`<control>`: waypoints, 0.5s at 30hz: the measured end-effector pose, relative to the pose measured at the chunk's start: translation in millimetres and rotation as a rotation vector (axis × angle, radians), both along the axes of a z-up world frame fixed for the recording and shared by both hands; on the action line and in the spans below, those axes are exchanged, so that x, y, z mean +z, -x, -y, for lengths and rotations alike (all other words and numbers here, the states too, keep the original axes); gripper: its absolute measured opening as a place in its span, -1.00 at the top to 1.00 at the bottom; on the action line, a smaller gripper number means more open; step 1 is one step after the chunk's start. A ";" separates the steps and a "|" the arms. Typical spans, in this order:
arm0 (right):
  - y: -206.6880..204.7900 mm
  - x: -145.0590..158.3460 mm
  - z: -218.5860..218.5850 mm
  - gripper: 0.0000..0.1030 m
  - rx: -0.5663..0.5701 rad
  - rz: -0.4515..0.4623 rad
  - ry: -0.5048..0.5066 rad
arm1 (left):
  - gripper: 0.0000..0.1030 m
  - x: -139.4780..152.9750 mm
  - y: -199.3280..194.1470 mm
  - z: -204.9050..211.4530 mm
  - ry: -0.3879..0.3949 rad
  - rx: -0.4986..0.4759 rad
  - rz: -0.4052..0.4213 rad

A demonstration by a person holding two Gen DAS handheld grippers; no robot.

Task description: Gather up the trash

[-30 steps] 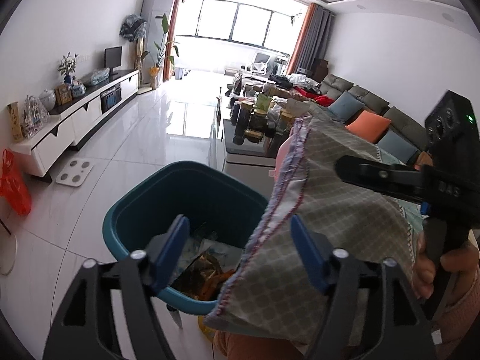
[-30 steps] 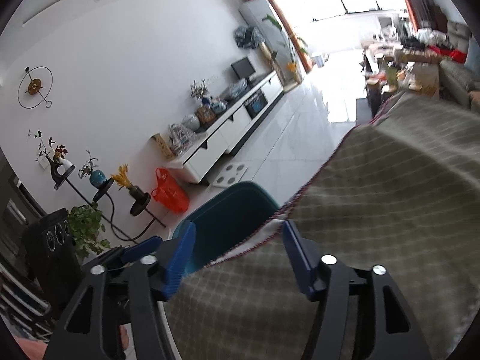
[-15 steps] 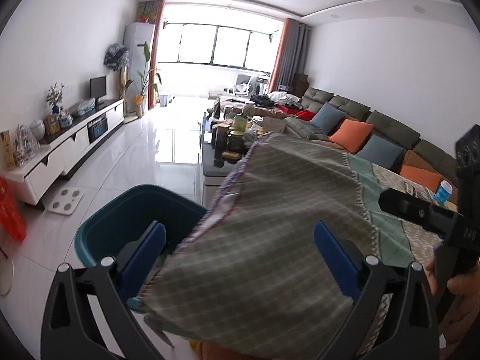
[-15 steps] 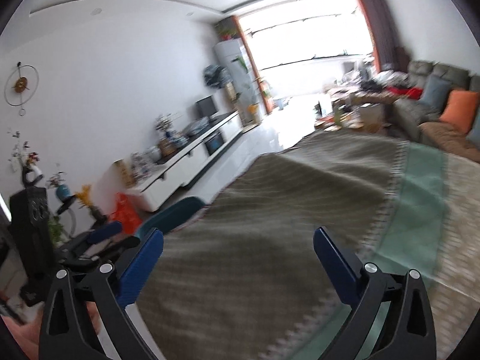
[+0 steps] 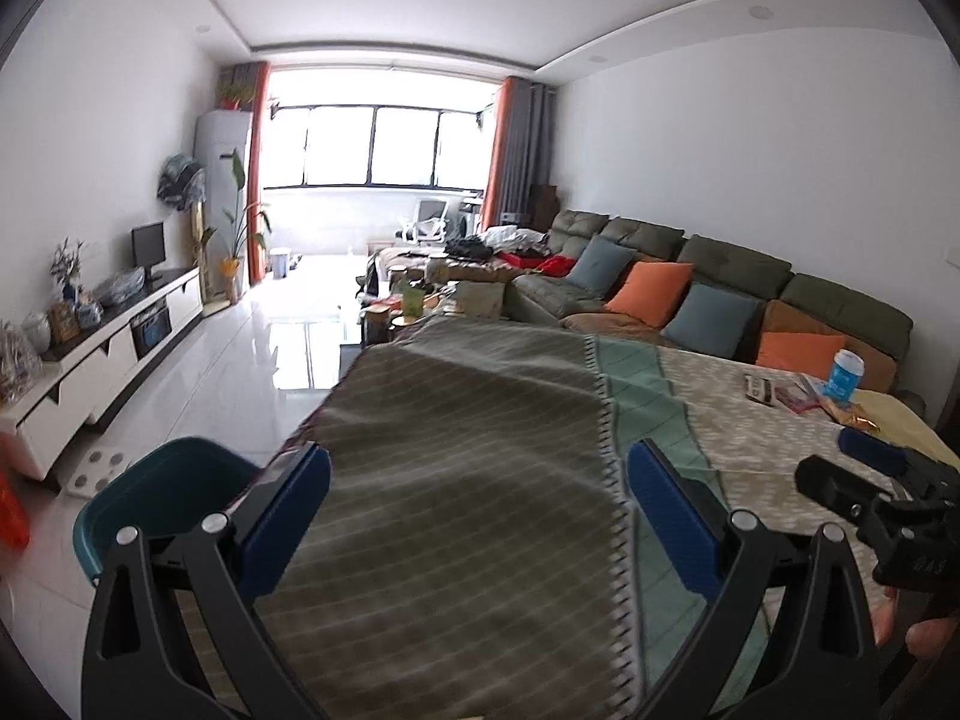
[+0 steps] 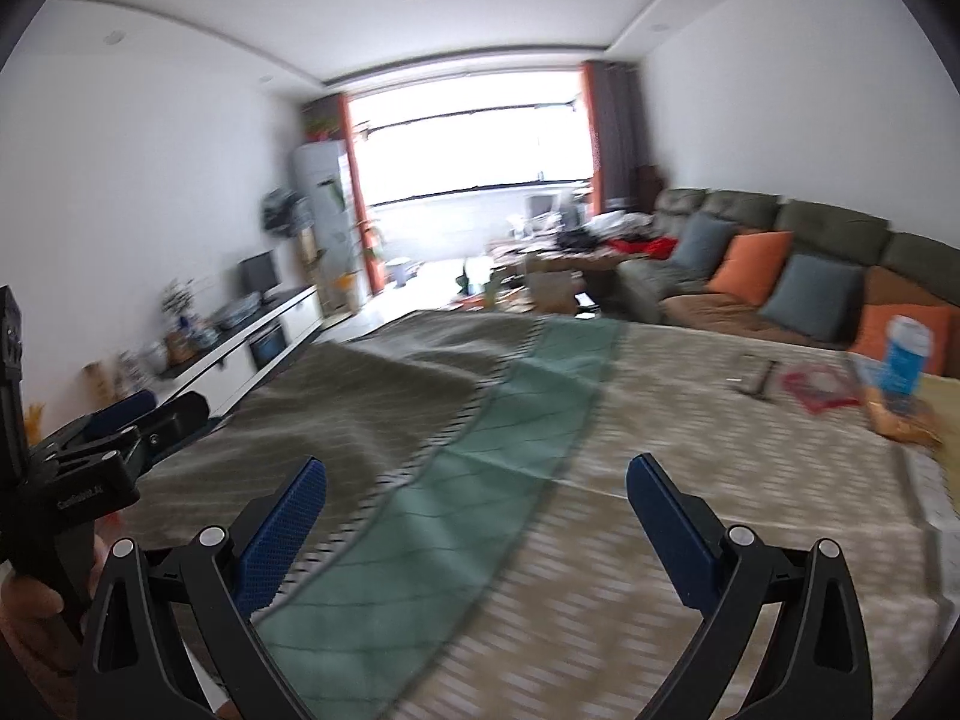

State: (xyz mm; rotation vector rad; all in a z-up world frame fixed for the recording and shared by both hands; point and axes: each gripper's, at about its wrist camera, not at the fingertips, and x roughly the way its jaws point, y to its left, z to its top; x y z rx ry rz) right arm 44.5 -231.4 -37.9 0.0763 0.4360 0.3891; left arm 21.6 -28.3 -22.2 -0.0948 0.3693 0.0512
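A teal trash bin (image 5: 150, 486) stands on the floor at the left end of the table. A checked tablecloth (image 5: 480, 480) lies flat over the table, also in the right wrist view (image 6: 690, 450). Trash lies at the far right end: a blue can (image 5: 846, 375), wrappers (image 5: 798, 396) and a dark packet (image 5: 759, 389); the can (image 6: 906, 354) and a red wrapper (image 6: 819, 387) show blurred in the right wrist view. My left gripper (image 5: 477, 516) is open and empty above the cloth. My right gripper (image 6: 477, 522) is open and empty; it also shows in the left wrist view (image 5: 864, 468).
A long sofa (image 5: 690, 288) with orange and grey cushions runs along the right wall. A white TV cabinet (image 5: 108, 354) lines the left wall. A cluttered low table (image 5: 420, 300) stands beyond. An orange bag (image 5: 12, 516) hangs at far left.
The cloth end that was lifted over the bin has come down and lies flat. Both grippers opened wide and rose, turning from the bin toward the table top.
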 end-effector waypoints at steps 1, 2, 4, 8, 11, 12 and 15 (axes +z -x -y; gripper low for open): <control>3.8 -0.2 8.0 -0.93 -0.028 0.012 -0.005 | -0.93 0.5 -1.2 7.9 -0.007 -0.008 0.012; 5.5 -0.8 12.3 -0.93 -0.044 0.020 -0.008 | -0.93 1.2 -1.8 12.4 -0.010 -0.015 0.020; 8.9 -2.7 23.6 -0.93 -0.092 0.029 -0.010 | -0.93 0.7 -1.9 22.7 -0.012 -0.031 0.031; 17.2 -1.6 40.9 -0.93 -0.154 0.057 -0.016 | -0.93 0.6 0.4 38.8 -0.026 -0.064 0.054; 27.1 1.3 49.9 -0.93 -0.202 0.101 -0.004 | -0.93 1.9 0.9 51.4 -0.047 -0.077 0.081; 29.2 1.6 52.2 -0.93 -0.210 0.111 -0.003 | -0.93 2.3 1.2 55.4 -0.052 -0.085 0.090; 32.7 3.1 58.4 -0.93 -0.239 0.126 0.003 | -0.93 2.5 2.4 62.2 -0.053 -0.103 0.109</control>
